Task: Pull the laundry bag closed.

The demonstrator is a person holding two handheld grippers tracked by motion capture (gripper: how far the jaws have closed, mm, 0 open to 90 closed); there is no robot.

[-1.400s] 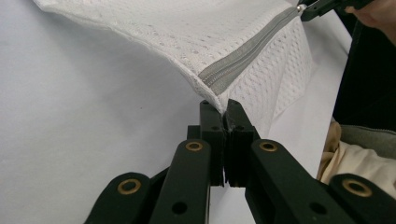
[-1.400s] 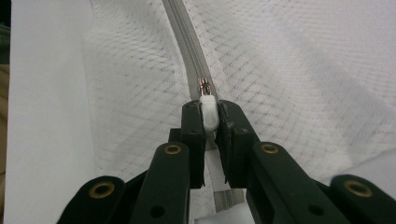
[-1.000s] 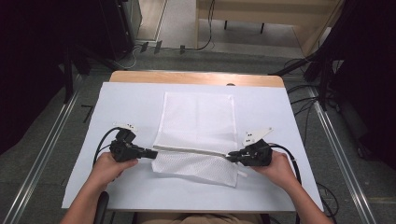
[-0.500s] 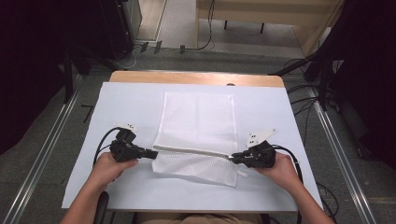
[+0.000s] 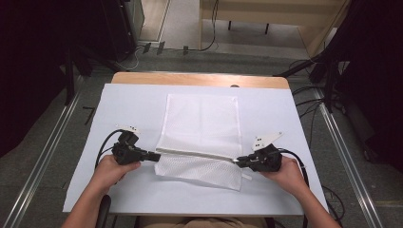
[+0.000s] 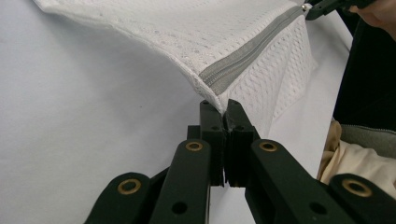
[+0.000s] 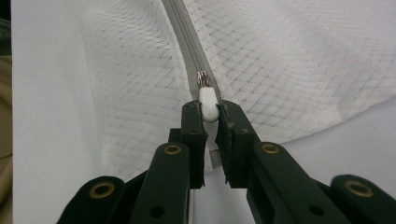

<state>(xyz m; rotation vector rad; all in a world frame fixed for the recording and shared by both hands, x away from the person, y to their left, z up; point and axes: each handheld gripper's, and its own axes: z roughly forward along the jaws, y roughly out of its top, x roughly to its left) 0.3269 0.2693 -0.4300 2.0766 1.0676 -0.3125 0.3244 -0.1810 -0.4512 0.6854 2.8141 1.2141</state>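
White mesh zippered laundry bag [image 5: 202, 137] being held taut at both ends

Left gripper [image 6: 223, 114] is pinching the bag's corner — right gripper [image 7: 208, 116] is clamping the white zipper pull [image 7: 208, 103]; bare white table cover [image 5: 123, 102] is lying all around.

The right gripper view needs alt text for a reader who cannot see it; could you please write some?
The right gripper is shut on the white zipper pull of a white mesh bag. The grey zipper runs away from the jaws up the middle of the bag, which lies on a white table.
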